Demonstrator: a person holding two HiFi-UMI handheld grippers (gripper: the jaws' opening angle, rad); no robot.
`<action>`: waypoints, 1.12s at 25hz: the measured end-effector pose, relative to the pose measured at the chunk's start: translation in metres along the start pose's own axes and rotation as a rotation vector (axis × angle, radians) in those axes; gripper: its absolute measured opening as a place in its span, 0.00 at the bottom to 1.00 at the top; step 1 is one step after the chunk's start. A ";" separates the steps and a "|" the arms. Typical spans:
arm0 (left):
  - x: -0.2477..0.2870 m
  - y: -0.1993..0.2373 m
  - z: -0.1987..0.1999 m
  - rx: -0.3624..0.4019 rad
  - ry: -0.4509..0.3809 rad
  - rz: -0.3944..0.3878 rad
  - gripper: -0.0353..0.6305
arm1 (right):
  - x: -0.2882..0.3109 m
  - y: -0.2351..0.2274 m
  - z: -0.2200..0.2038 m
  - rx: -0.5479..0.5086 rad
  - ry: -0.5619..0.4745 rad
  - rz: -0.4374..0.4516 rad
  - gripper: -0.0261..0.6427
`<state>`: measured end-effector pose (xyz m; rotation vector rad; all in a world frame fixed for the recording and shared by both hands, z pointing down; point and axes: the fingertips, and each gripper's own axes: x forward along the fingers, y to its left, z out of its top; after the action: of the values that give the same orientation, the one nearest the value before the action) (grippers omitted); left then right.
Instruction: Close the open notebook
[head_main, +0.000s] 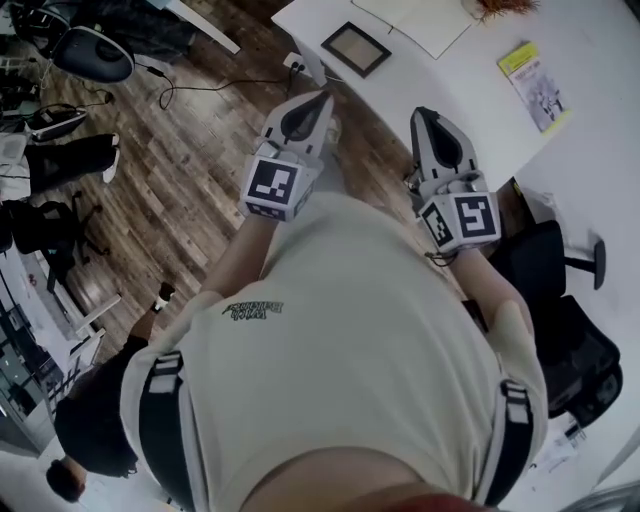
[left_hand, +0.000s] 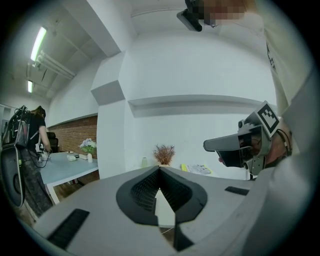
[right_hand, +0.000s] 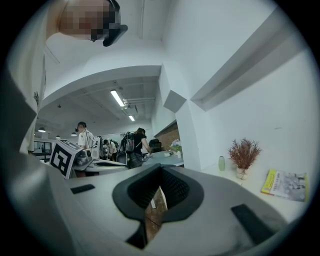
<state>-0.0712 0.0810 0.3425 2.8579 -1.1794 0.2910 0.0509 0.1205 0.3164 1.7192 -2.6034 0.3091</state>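
The open notebook (head_main: 420, 22) lies with pale pages up on the white table (head_main: 470, 110) at the top of the head view, well ahead of both grippers. My left gripper (head_main: 322, 97) is held in the air over the wooden floor short of the table's edge, jaws together with nothing in them. My right gripper (head_main: 421, 113) is level with it just to the right, also shut and empty. In the left gripper view the left gripper (left_hand: 160, 169) has its jaws meeting at the tip; the right gripper (right_hand: 161, 168) looks the same in its own view.
A dark picture frame (head_main: 356, 48) lies left of the notebook, a yellow booklet (head_main: 535, 85) to its right, and a dried plant in a vase (right_hand: 243, 156) stands farther back. A black office chair (head_main: 560, 320) is at my right. Other people (right_hand: 135, 145) stand by a far desk.
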 end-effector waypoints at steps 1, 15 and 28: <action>0.005 0.004 0.002 0.000 -0.001 -0.005 0.07 | 0.006 -0.002 0.002 -0.003 0.001 -0.003 0.04; 0.086 0.071 0.033 0.011 -0.013 -0.103 0.07 | 0.111 -0.039 0.044 -0.020 -0.032 -0.087 0.04; 0.162 0.133 0.042 0.014 0.003 -0.213 0.07 | 0.196 -0.075 0.059 -0.002 -0.032 -0.164 0.04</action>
<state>-0.0449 -0.1306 0.3261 2.9596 -0.8642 0.2947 0.0470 -0.0965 0.2929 1.9366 -2.4617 0.2786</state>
